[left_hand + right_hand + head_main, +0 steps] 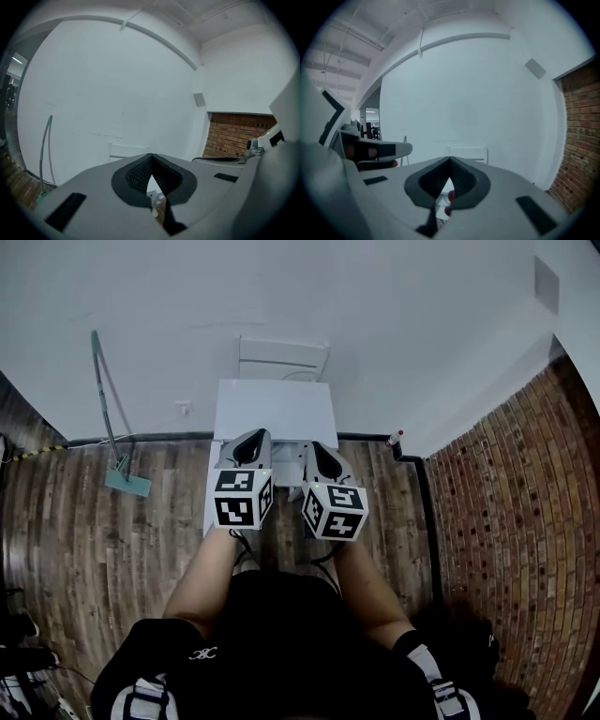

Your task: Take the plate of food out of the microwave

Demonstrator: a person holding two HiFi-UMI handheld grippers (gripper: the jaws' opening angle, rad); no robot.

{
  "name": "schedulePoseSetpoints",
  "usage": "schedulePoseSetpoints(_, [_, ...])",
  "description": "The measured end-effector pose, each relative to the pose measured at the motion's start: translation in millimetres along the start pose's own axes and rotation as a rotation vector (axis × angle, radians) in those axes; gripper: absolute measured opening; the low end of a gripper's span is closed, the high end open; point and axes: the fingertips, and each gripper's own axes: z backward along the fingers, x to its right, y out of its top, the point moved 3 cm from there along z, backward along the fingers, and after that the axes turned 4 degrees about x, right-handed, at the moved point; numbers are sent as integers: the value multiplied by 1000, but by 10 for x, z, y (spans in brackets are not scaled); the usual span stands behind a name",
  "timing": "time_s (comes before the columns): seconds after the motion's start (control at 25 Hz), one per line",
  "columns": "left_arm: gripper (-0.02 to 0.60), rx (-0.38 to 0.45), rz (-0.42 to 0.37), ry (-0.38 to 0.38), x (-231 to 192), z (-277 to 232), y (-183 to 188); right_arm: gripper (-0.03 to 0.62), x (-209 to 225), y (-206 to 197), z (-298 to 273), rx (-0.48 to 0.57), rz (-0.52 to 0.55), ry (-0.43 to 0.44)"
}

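Observation:
A white microwave (281,358) stands against the wall at the far end of a white table (275,413); its door looks closed, and no plate of food shows in any view. I hold both grippers side by side over the table's near end, pointing at the microwave. The left gripper (251,439) has its jaws together with nothing between them, and its own view shows the tips meeting (151,157) below the microwave (129,152). The right gripper (323,452) is likewise shut and empty (450,161). Small red shapes (449,197) show under its jaws; I cannot tell what they are.
A long-handled mop (112,427) leans on the wall to the left of the table. A brick wall (506,521) runs along the right, with a red-capped bottle (395,438) at its corner. Wooden floor (94,540) lies on both sides of the table.

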Motion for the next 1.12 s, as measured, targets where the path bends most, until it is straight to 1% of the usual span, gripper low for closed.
schedulePoseSetpoints(0.12, [-5, -15, 18, 36, -135, -56, -88, 6, -21, -53, -204, -21, 7, 47])
schedulePoseSetpoints(0.2, [-5, -23, 31, 79, -218, -70, -141, 6, -44, -90, -329, -40, 17, 87])
schedulePoseSetpoints(0.32, [-5, -27, 64, 158, -331, -68, -216, 6, -89, -153, -511, -71, 47, 171])
schedulePoseSetpoints(0.48, [-5, -19, 125, 270, -410, -41, -332, 6, -129, -228, -724, -104, 98, 302])
schedulePoseSetpoints(0.64, [-5, -30, 187, 386, -381, -13, -583, 6, -121, -375, -858, -128, 171, 421])
schedulePoseSetpoints(0.76, [-5, -39, 229, 469, -332, 21, -863, 6, -110, -665, -937, -168, 236, 512])
schedulePoseSetpoints(0.88, [-5, -45, 282, 537, -313, 38, -1245, 6, -89, -1100, -1031, -224, 306, 593])
schedulePoseSetpoints(1.0, [-5, -59, 317, 579, -373, 18, -1662, 6, -96, -1601, -1172, -273, 390, 649])
schedulePoseSetpoints(1.12, [-5, -74, 321, 603, -522, -17, -2052, 6, -141, -2118, -1339, -291, 489, 686])
